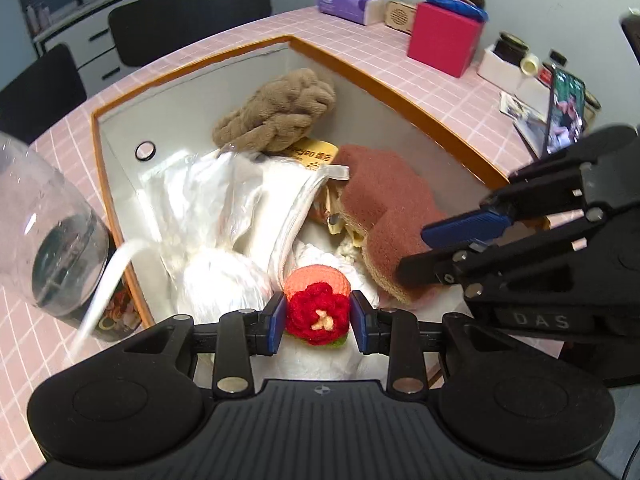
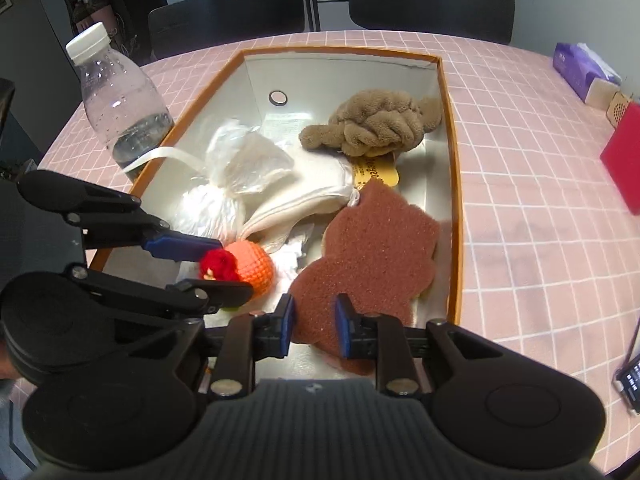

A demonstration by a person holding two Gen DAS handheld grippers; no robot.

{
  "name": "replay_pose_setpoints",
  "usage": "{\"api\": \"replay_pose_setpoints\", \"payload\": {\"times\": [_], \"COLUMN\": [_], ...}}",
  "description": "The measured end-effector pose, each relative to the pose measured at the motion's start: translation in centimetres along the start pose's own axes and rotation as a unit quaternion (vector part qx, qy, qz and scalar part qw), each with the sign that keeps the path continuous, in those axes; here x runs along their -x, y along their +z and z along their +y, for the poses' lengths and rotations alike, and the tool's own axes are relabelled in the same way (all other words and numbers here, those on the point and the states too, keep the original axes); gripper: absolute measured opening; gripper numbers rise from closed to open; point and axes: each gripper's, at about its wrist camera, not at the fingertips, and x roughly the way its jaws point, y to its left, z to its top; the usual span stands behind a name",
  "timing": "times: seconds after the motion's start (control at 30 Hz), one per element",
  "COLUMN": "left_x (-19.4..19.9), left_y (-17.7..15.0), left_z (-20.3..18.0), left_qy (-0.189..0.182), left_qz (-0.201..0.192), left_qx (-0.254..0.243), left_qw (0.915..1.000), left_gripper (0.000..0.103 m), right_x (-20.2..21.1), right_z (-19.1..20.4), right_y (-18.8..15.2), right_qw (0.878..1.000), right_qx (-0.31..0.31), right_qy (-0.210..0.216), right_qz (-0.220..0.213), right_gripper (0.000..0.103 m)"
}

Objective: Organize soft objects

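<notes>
An orange-rimmed white box (image 1: 192, 56) (image 2: 450, 160) sits on the pink tiled table and holds the soft things. My left gripper (image 1: 318, 320) (image 2: 232, 270) is low over the box's near end, its blue pads against both sides of an orange crochet ball with a red flower (image 1: 318, 312) (image 2: 252, 266). My right gripper (image 2: 314, 328) (image 1: 412, 254) pinches a lobe of the brown cat-shaped sponge (image 2: 372, 248) (image 1: 384, 208), which lies against the box's right wall. A tan knotted plush (image 1: 280, 112) (image 2: 372, 124) rests at the far end. Clear plastic bags (image 1: 208, 208) and a white cloth pouch (image 2: 304, 196) fill the middle.
A plastic water bottle (image 1: 48, 240) (image 2: 120, 96) stands just outside the box's left wall. On the table to the right are a red box (image 1: 444, 38), a purple tissue pack (image 1: 352, 0) and a propped phone (image 1: 566, 112). Black chairs (image 2: 432, 4) stand beyond the table.
</notes>
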Motion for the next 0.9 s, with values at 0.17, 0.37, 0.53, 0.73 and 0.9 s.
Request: {"api": "replay_pose_setpoints", "payload": {"times": [0.17,0.37,0.53,0.73,0.9], "left_x": [0.6,3.5,7.5,12.0,14.9], "left_y": [-0.1,-0.2,-1.1,-3.5,-6.1], "left_z": [-0.2,-0.9,-1.1,-0.2,0.0], "left_qy": [0.008,0.039,0.054,0.064,0.098], "left_qz": [-0.010,-0.053,-0.118,-0.201,-0.276], "left_qx": [-0.002,-0.010,-0.014,0.017,0.031], "left_qw": [0.9999,0.9978,0.9915,0.9773,0.9557], "left_gripper": [0.049,0.057,0.057,0.057,0.057], "right_x": [0.5,2.5,5.1,8.0,9.9], "right_z": [0.0,0.0,1.0,3.2,5.6], "right_y": [-0.3,-0.2,-0.7,-2.2,-4.2], "right_qw": [1.000,1.000,0.997,0.990,0.977], "right_qx": [0.001,0.002,0.011,0.030,0.036], "right_qy": [0.001,0.007,0.002,-0.005,-0.004], "right_qz": [-0.003,-0.027,-0.071,-0.138,-0.212], "right_gripper": [0.023,0.025,0.034,0.045,0.052]}}
